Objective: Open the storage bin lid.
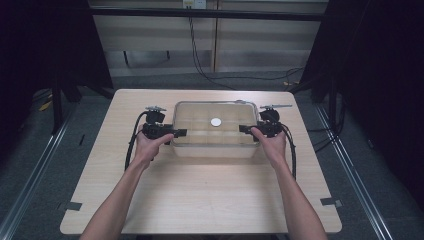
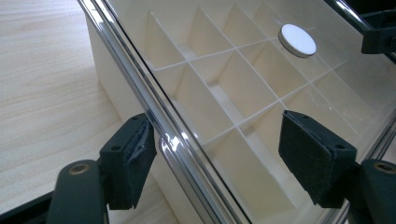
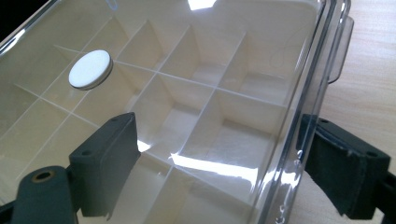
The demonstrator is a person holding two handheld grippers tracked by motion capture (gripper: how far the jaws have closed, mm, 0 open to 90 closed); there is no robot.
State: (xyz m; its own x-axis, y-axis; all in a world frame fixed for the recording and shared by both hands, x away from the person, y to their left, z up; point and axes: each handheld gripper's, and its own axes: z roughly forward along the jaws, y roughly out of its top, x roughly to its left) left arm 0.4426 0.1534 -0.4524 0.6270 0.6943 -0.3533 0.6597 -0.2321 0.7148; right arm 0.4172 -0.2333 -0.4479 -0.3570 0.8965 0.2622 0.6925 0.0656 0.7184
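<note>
Straddling the two short ends of the clear-lidded box (image 1: 216,129) is as far as you have got: your left gripper (image 1: 175,133) sits at its left end and your right gripper (image 1: 246,129) at its right end, both held level over the wooden table (image 1: 200,195), with the box standing toward the far middle of the tabletop. In the left gripper view one pad (image 2: 133,161) hangs outside the lid's rim and the other (image 2: 310,156) over the transparent lid (image 2: 243,88), with a clear gap on both sides, so those jaws are spread and pinching nothing. In the right gripper view it is the same: one pad (image 3: 105,161) lies over the lid and the other (image 3: 343,170) outside the edge near the clear latch tab (image 3: 343,51), neither pressing on the plastic. The lid looks closed, and the divided compartments (image 3: 187,102) under it appear empty; a small white disc (image 1: 216,121) sits on the lid near its middle. By my judgement the approach is done and the grip itself is what remains: you have yet to close on each end, and after that comes whatever lifting or opening of the box you intend.
</note>
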